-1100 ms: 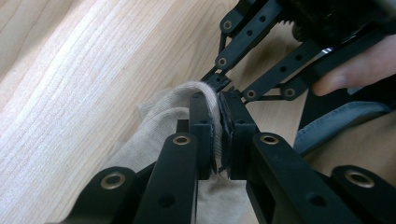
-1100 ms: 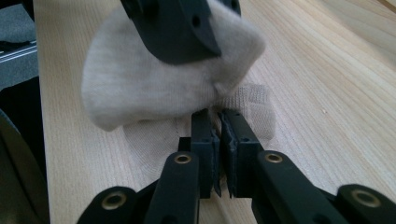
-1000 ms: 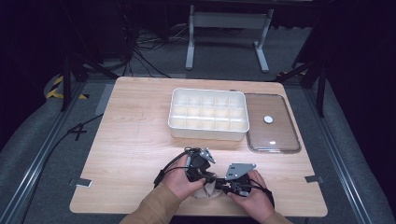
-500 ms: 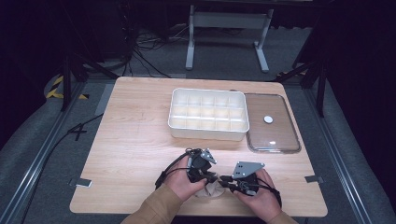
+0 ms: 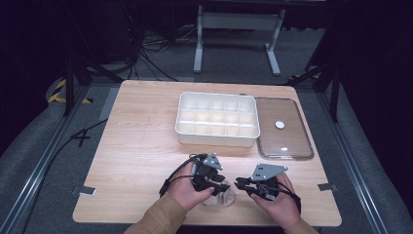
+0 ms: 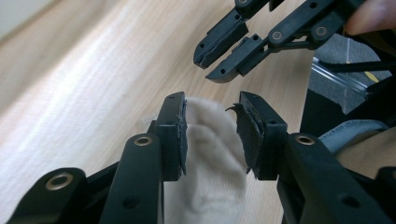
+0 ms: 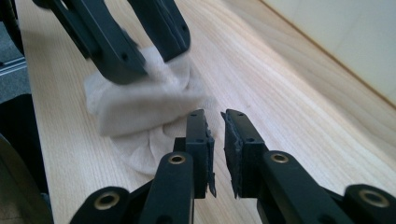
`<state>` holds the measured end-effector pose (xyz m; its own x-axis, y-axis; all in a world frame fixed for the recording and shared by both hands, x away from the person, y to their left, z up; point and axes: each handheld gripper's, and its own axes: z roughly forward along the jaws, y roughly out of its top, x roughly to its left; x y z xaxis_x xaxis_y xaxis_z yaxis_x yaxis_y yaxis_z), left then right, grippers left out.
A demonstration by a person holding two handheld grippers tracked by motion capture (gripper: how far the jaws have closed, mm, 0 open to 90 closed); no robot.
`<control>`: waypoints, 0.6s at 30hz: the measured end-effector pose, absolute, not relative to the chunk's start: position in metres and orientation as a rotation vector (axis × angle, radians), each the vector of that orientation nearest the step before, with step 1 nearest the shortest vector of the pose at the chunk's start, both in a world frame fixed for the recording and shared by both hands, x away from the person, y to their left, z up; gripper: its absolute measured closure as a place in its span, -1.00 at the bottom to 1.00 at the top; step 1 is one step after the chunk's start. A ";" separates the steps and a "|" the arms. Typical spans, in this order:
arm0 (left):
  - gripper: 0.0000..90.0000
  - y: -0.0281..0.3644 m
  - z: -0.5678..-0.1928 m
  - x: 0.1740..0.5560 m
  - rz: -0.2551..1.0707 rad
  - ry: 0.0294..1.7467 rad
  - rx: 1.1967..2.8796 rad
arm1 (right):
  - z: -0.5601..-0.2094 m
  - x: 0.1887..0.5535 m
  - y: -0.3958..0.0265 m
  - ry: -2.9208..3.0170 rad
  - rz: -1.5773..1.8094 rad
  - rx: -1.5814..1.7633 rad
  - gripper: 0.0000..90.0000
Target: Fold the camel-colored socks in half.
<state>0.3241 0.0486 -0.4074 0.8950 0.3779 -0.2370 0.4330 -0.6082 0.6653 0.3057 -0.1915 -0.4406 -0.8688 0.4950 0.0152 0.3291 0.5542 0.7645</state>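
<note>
- The white cloth (image 6: 212, 154) lies bunched on the near edge of the bench (image 5: 141, 146), just in front of you, between your two hands.
- Your left tongs (image 6: 210, 135) stand over it with the jaws part-way apart; they have just been opening, and the cloth sits between them. The pad on one side lies against the fabric while the other stands clear of it, so I judge it released, not gripped.
- Your right tongs (image 7: 217, 140) are narrow, a slim gap between the pads and nothing in them. They hover just beside the cloth's thin spread edge.
- Expect the cloth to be very light, soft and limp: it will sag, fold and trail from wherever you pinch it. It will not break or slip much, though its weave may catch on the worn pad edges.
- Take it at the thick folded hump for a sure bite, or at a free corner of the thin layer if you mean to spread it; press low, as that layer lies flat on the wood.
- Farther back stands the white compartment tray (image 5: 216, 119), and to its right the clear lid (image 5: 282, 129) lies flat with a white round knob.
- No brand, label or writing can be read on any of these.
</note>
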 end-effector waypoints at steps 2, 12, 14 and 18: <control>0.51 0.061 -0.403 0.323 -0.089 0.598 2.292 | -0.436 0.306 -0.191 2.578 1.226 0.684 0.78; 0.88 0.087 -0.419 0.324 -0.125 0.664 2.435 | -0.423 0.303 -0.164 2.626 1.345 0.596 0.78; 0.89 0.086 -0.420 0.322 -0.123 0.657 2.441 | -0.425 0.301 -0.153 2.650 1.351 0.565 0.78; 0.90 0.084 -0.422 0.320 -0.130 0.642 2.447 | -0.430 0.298 -0.138 2.687 1.349 0.525 0.79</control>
<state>0.3203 0.0838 -0.4217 0.8782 0.4167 -0.2349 0.4752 -0.7033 0.5287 0.2985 -0.1384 -0.4295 -0.9370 0.3416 0.0728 0.2624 0.5508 0.7923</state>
